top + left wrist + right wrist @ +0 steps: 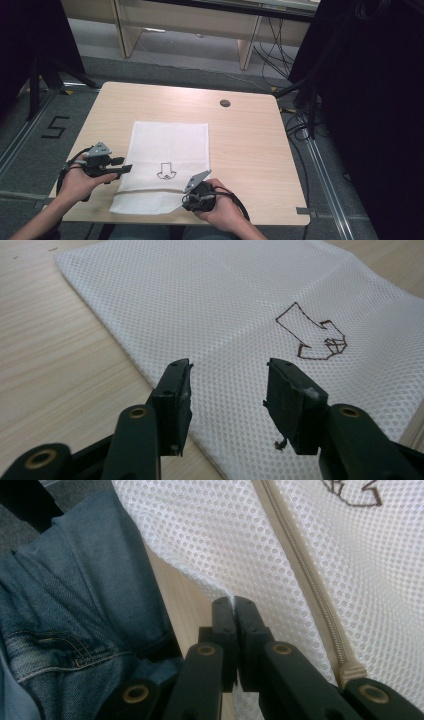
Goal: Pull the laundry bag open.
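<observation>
One table [250,145], one mesh bag [167,145], two claws.

Mesh bag [167,165] flat on table [250,145]

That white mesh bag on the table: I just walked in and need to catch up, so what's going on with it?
A person at the table is handling a white mesh bag with two hand-held grippers. The right gripper is shut on the bag's near edge, close to its zipper. The left gripper is open over the bag's left side, with nothing between its jaws. The bag lies mostly flat, a drawn arrow on top.
</observation>
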The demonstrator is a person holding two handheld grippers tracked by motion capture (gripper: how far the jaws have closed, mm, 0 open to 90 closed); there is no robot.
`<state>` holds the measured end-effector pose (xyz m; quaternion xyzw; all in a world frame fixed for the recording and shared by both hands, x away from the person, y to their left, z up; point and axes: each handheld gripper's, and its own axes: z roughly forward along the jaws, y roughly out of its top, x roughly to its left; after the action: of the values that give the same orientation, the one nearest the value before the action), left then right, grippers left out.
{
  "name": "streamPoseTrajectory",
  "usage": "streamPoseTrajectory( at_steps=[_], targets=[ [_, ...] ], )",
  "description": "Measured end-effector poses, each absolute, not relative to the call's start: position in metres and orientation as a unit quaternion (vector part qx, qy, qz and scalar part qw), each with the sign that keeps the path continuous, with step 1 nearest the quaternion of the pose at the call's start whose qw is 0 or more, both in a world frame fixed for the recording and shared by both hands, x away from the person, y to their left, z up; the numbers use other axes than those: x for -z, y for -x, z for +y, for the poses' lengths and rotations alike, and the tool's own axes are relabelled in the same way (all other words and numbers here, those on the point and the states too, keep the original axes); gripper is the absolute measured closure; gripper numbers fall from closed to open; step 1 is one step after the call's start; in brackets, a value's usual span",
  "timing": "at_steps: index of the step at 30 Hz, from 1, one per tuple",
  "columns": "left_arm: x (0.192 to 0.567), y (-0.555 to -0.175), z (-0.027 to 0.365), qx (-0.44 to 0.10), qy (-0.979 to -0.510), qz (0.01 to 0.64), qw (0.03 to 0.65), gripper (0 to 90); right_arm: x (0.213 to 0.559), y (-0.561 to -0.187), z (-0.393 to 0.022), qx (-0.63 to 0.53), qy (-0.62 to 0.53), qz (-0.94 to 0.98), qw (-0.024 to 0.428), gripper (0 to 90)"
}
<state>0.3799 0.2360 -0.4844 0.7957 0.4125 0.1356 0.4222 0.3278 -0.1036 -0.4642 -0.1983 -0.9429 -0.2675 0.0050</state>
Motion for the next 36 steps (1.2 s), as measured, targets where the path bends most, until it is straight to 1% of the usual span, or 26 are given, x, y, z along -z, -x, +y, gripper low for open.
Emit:
streamPoseTrajectory(
  at_steps=[3,7,9,11,12,13,16,17,19,20,23,24,26,27,31,34,35,36],
  targets=[
    [0.486,-0.379,0.232,-0.135,-0.802,0.402,0.420,48.3,0.470,-0.330,-0.101,0.255,0.200,-0.946,0.012,89.3],
    [0.486,-0.379,0.229,-0.143,-0.805,0.395,0.418,46.4,0.471,-0.332,-0.100,0.251,0.203,-0.946,0.011,89.2],
    [0.487,-0.377,0.226,-0.138,-0.804,0.397,0.420,45.3,0.472,-0.335,-0.098,0.249,0.206,-0.946,0.007,89.3],
    [0.487,-0.377,0.224,-0.137,-0.800,0.398,0.428,46.4,0.472,-0.336,-0.097,0.247,0.209,-0.946,0.007,89.3],
    [0.486,-0.376,0.224,-0.130,-0.808,0.389,0.423,47.0,0.473,-0.339,-0.096,0.245,0.213,-0.946,0.004,89.3],
    [0.487,-0.375,0.221,-0.128,-0.801,0.391,0.435,47.0,0.473,-0.339,-0.096,0.245,0.213,-0.946,0.004,89.3],
    [0.484,-0.372,0.219,-0.128,-0.813,0.373,0.428,47.1,0.475,-0.344,-0.094,0.241,0.231,-0.943,0.005,89.2],
    [0.485,-0.371,0.216,-0.124,-0.808,0.379,0.434,47.0,0.476,-0.346,-0.094,0.241,0.231,-0.943,0.003,89.0],
    [0.486,-0.372,0.216,-0.121,-0.813,0.373,0.430,46.4,0.477,-0.348,-0.094,0.241,0.234,-0.942,0.003,88.7],
    [0.486,-0.371,0.215,-0.113,-0.814,0.371,0.432,45.7,0.479,-0.349,-0.094,0.241,0.241,-0.940,0.006,86.7],
    [0.486,-0.370,0.214,-0.117,-0.812,0.370,0.436,44.9,0.478,-0.349,-0.097,0.240,0.252,-0.937,0.014,82.4],
    [0.486,-0.369,0.214,-0.115,-0.808,0.379,0.437,44.7,0.477,-0.348,-0.098,0.245,0.252,-0.936,0.018,79.5],
    [0.486,-0.370,0.215,-0.120,-0.810,0.374,0.436,44.7,0.472,-0.346,-0.102,0.256,0.256,-0.932,0.020,74.2],
    [0.486,-0.370,0.215,-0.120,-0.810,0.374,0.436,44.7,0.469,-0.347,-0.105,0.264,0.252,-0.931,0.012,71.4],
    [0.482,-0.369,0.214,-0.136,-0.806,0.363,0.447,47.2,0.460,-0.344,-0.116,0.296,0.259,-0.919,0.006,67.4],
    [0.479,-0.368,0.213,-0.131,-0.807,0.363,0.448,48.8,0.457,-0.344,-0.121,0.309,0.259,-0.915,0.000,65.1],
    [0.480,-0.367,0.211,-0.130,-0.803,0.361,0.455,50.0,0.455,-0.344,-0.125,0.312,0.263,-0.913,-0.002,64.2],
    [0.480,-0.366,0.209,-0.121,-0.808,0.352,0.457,53.9,0.453,-0.345,-0.131,0.321,0.278,-0.906,-0.002,66.0]
  ],
)
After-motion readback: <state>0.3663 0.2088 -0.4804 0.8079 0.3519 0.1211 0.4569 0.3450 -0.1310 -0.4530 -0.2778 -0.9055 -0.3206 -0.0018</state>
